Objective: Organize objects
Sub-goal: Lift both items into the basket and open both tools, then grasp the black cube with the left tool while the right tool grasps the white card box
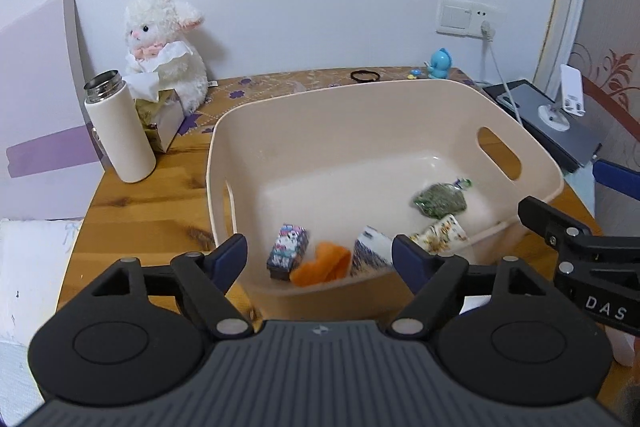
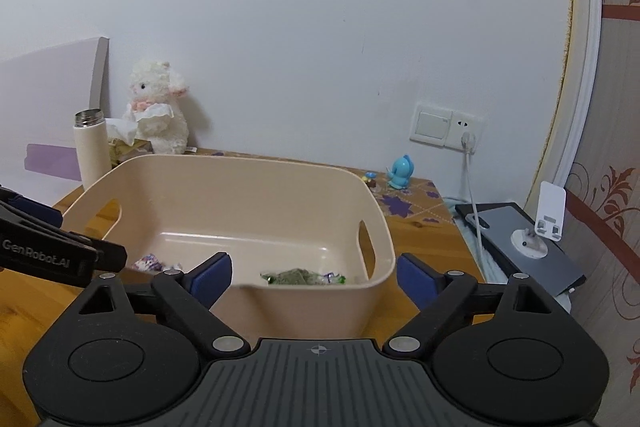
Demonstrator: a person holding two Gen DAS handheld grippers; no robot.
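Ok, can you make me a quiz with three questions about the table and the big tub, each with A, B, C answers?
1. Where is the white bottle?
A. Inside the tub
B. On the table, left of the tub
C. On the floor

2. What colour is the little bird toy at the back?
A. Blue
B. Red
C. Black

3. How is the left gripper?
A. Shut on a snack
B. Shut on the bottle
C. Open, holding nothing

Answers:
1 B: it stands on the wooden table beside the beige tub.
2 A: its body is light blue.
3 C: its jaws are spread with only the tub showing between them.
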